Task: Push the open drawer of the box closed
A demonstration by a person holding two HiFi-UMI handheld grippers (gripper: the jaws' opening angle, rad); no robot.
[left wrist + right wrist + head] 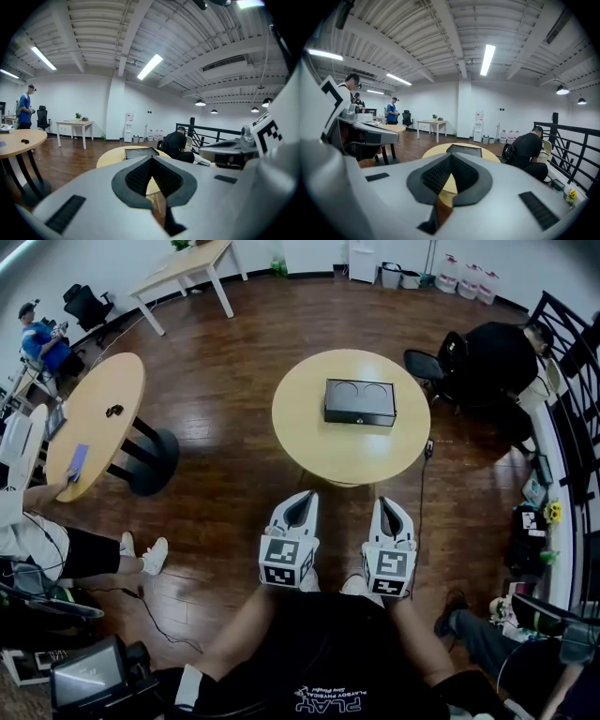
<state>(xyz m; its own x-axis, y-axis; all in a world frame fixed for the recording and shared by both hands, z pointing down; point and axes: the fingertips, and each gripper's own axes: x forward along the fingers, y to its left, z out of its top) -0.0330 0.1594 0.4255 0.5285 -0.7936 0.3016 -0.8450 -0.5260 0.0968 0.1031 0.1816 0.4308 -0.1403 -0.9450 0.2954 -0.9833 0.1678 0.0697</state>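
A black box (360, 401) lies on the round wooden table (309, 437) ahead of me, with two round recesses showing on top. From here I cannot make out how far its drawer stands out. Both grippers hang side by side short of the table's near edge, well apart from the box. The left gripper (305, 496) is shut with nothing in it, and so is the right gripper (386, 502). In the left gripper view the box (139, 152) shows beyond the closed jaws of the left gripper (151, 159). In the right gripper view the box (464, 150) lies past the right gripper (451, 157).
A second round table (94, 418) stands to the left, with a seated person's legs (84, 554) beside it. Another person in black (497, 357) sits at the right by a black railing (572, 381). A cable (424, 465) hangs off the table's right edge.
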